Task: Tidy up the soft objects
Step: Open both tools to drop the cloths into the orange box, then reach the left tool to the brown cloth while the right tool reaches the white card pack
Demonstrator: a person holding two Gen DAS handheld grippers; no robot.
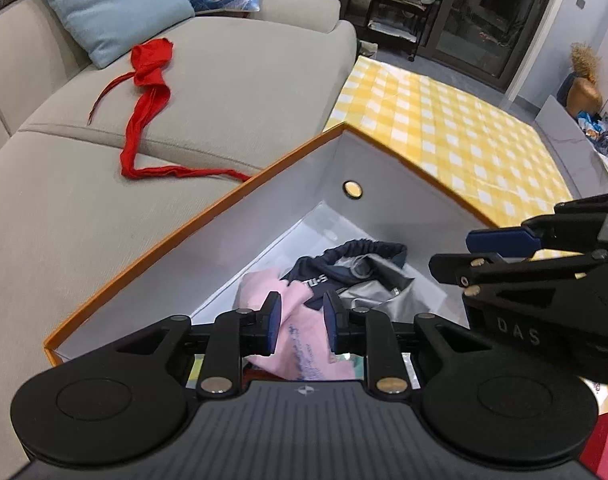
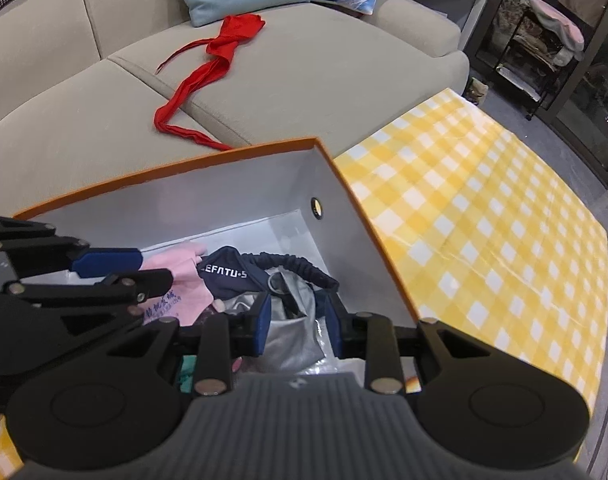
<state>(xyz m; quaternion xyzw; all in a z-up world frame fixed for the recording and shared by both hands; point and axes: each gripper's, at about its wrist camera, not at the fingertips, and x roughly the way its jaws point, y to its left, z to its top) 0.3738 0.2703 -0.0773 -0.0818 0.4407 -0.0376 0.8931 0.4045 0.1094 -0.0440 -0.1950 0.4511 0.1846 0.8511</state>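
Hovering over the open box (image 1: 207, 248), the left gripper (image 1: 302, 326) is seen with its fingers parted and nothing between them; the pink cloth (image 1: 304, 344) lies below the gap, inside the box. The right gripper (image 2: 299, 322) is likewise spread and empty, with the grey garment (image 2: 291, 336) beneath its fingers. Between the two cloths a navy garment (image 2: 231, 276) with an elastic band and white lettering is piled, touching both. All three are held in the box, whose orange rim and white walls, with a round metal eyelet (image 1: 352, 189) in one wall, are shown in both views. Each gripper is caught at the edge of the other's view. The lettering on the navy garment is legible only in the right view, where the grey garment is also shown more fully; the pink cloth is shown more fully in the left view. Beyond the box, a red scarf (image 1: 147, 108) is stretched across the sofa (image 1: 223, 80), well apart from both grippers, one end reaching the box's far rim. A yellow checked cloth (image 2: 484, 220) is spread beside the box, and a blue cushion (image 1: 111, 8) rests at the sofa's back.
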